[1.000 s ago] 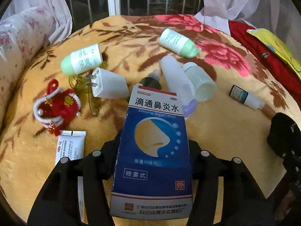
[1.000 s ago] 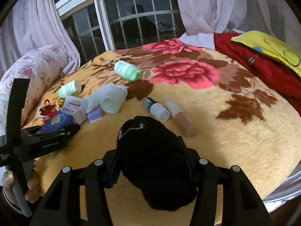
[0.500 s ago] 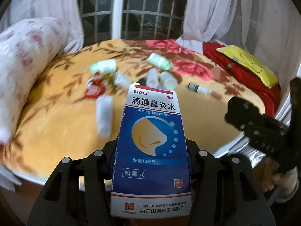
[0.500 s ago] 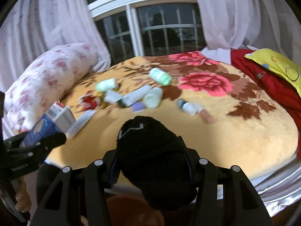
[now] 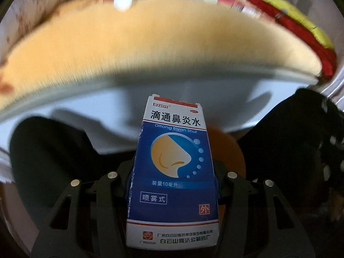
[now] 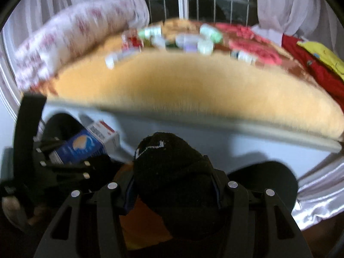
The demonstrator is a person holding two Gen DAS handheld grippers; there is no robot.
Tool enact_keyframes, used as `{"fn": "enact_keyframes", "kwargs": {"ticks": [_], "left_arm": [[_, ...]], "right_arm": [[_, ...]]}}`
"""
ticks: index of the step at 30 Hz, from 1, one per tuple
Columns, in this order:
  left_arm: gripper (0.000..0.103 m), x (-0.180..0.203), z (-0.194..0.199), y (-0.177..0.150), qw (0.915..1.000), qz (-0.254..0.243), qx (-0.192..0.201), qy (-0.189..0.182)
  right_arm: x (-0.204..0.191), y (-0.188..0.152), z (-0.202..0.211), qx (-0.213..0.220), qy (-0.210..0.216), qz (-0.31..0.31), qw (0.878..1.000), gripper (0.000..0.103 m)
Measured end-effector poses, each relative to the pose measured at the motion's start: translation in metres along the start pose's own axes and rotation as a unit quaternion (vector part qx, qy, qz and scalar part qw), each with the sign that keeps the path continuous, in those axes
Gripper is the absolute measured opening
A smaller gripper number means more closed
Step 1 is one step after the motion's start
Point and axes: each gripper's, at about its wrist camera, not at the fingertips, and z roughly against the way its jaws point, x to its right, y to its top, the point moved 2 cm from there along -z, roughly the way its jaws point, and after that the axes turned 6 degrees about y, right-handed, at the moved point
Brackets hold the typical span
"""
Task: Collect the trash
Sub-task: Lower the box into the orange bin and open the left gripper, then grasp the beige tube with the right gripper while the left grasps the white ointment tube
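both grippers have been lowered off the bed [image 6: 193,90], left gripper [image 5: 174,182] clamped on the nasal spray box [image 5: 174,172], right gripper [image 6: 172,191] on the black sock [image 6: 172,172]; bottles [image 6: 193,40] are left uncollected.

Black claw [image 5: 173,172] fingers [image 5: 64,210], 4 silver screws

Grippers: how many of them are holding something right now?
2. The left gripper clamps a blue nose-spray box; the right gripper clamps a black sock. Both are below the bed edge.
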Motion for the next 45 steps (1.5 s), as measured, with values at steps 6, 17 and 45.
{"fn": "enact_keyframes", "kwargs": {"ticks": [6,17,45], "left_arm": [[0.052,0.008,-0.030,-0.005,0.9980,-0.016,-0.062,0.002],[0.075,0.014,-0.059,0.000,0.9923,-0.012,-0.118,0.034],[0.083,-0.005,0.033,0.106,0.9905,0.004,0.120,0.066]], "right_arm": [[-0.003,-0.027,-0.045,-0.079,0.029,-0.029,0.996,0.053],[0.007,-0.032,-0.056,-0.102,0.024,-0.044,0.994,0.071],[0.106,0.121,0.034,0.091,-0.049,-0.040,0.994,0.082]]}}
